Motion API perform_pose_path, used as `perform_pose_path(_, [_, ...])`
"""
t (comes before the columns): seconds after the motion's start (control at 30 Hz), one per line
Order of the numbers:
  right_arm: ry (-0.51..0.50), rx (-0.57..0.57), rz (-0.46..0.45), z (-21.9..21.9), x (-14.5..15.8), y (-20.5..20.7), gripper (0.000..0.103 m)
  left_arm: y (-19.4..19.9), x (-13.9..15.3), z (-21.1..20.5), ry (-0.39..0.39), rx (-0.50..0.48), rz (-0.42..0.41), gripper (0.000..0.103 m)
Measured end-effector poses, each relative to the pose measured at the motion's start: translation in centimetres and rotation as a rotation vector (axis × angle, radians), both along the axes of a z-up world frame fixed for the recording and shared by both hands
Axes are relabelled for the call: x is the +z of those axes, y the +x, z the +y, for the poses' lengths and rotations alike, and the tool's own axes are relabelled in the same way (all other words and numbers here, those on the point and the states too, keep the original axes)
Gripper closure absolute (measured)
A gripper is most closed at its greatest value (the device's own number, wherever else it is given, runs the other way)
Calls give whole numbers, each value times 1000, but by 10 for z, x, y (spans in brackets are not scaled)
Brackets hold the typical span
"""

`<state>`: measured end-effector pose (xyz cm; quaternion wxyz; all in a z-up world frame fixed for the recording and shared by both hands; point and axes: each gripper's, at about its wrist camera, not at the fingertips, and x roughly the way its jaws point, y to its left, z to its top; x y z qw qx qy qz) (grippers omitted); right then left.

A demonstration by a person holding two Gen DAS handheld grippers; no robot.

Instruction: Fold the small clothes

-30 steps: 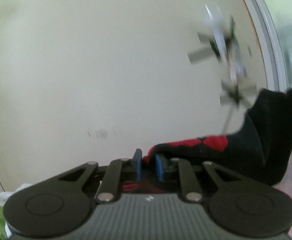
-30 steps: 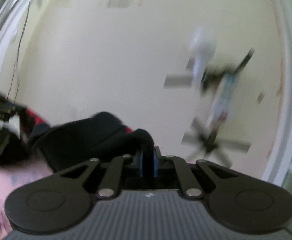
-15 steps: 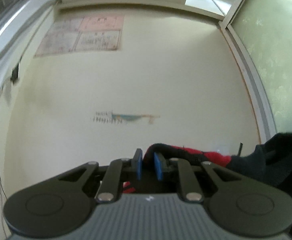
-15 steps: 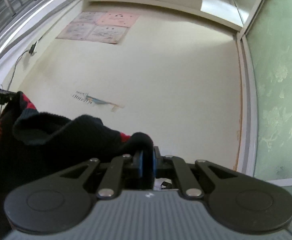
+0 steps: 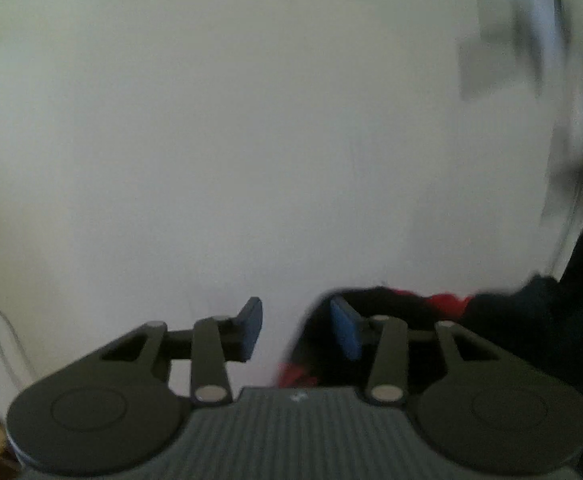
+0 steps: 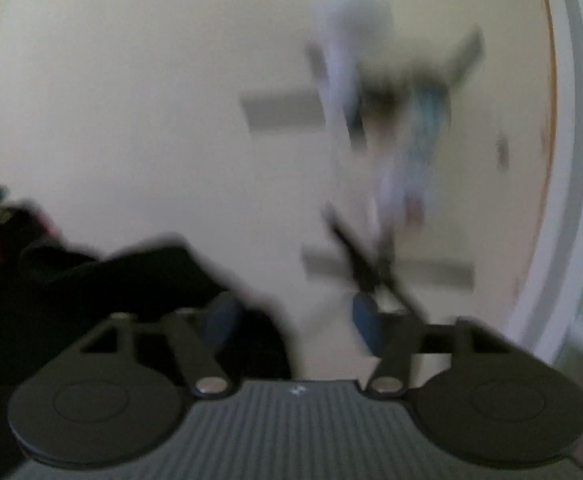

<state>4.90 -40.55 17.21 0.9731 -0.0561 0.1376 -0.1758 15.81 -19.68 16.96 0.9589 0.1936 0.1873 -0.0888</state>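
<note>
Opening at this moment, the jaws of the left gripper (image 5: 296, 330) are seen parted, with pale wall showing through the gap. The black and red garment (image 5: 503, 316) is draped against the outer side of the right-hand blue pad and trails off to the right; it is not pinched between the pads. The jaws of the right gripper (image 6: 293, 322) are likewise opening and stand wider apart. The same garment (image 6: 103, 280), blurred, is seen lying over the left-hand finger and spreading leftward, apart from the other pad. A blurred stand (image 6: 375, 184) is seen beyond.
</note>
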Motion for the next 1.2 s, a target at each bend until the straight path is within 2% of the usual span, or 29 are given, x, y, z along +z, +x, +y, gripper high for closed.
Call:
perform_pose_path(0.03, [45,-6,62,-12,-21,2,56,14,-27,-4,55,31,65,77])
perform_pose_path(0.07, [92,16,101,-22,-38,-6,55,17,-50,2,70,29,104,76])
perform_pose_path(0.13, [147,83,155,-34,-71,-36,39,8,-78,23,50,-24,141,73])
perform_pose_path(0.23, [144,85,257,-40,-117,-86,35,-20,-103,64,-7,-86,191,54])
perform_pose_path(0.33, [202,74,359,-43,-158,-122,36,-49,-116,94,-30,-134,229,46])
perform_pose_path(0.37, [201,62,387,-41,-169,-130,44,-51,-116,100,-35,-145,241,43])
perform_pose_path(0.4, [177,42,406,-34,-174,-133,73,-57,-119,106,-43,-158,255,41])
perform_pose_path(0.43, [164,40,387,-33,-172,-138,103,-64,-124,112,-51,-169,274,40])
perform_pose_path(0.47, [115,-7,405,-32,-167,-137,103,-70,-126,118,-51,-170,284,39])
perform_pose_path(0.5, [39,-49,372,-34,-155,-138,103,-75,-129,121,-47,-166,288,39])
perform_pose_path(0.53, [-57,-108,339,-37,-143,-135,103,-79,-131,126,-43,-161,286,39])
perform_pose_path(0.6, [-298,-298,312,-55,-126,-124,103,-81,-129,133,-35,-147,280,39])
perform_pose_path(0.63, [-317,-371,316,-71,-118,-118,97,-82,-131,137,-33,-135,284,38])
perform_pose_path(0.67, [-269,-414,339,-87,-112,-112,79,-85,-133,142,-37,-125,293,36])
perform_pose_path(0.7, [-221,-428,355,-95,-110,-110,48,-85,-135,145,-43,-119,308,35])
perform_pose_path(0.73, [-179,-412,359,-96,-110,-111,38,-83,-138,149,-50,-120,325,33])
perform_pose_path(0.83, [-129,-247,362,-60,-116,-126,37,-91,-146,158,-58,-153,371,16])
perform_pose_path(0.9, [-79,-119,311,-26,-114,-143,37,-93,-150,161,-46,-161,402,15])
perform_pose_path(0.97, [13,40,248,2,-109,-164,33,-92,-155,163,-47,-156,441,15])
perform_pose_path(1.03, [113,196,211,29,-107,-183,23,-89,-157,168,-89,-161,489,15])
perform_pose_path(1.07, [150,253,206,40,-108,-190,23,-87,-158,171,-123,-165,517,17])
perform_pose_path(1.1, [181,306,214,52,-111,-193,23,-85,-159,174,-162,-170,549,21])
perform_pose_path(1.17, [194,357,244,71,-119,-204,23,-85,-164,175,-208,-199,599,50])
perform_pose_path(1.2, [183,366,262,78,-124,-210,23,-88,-164,173,-197,-203,574,64])
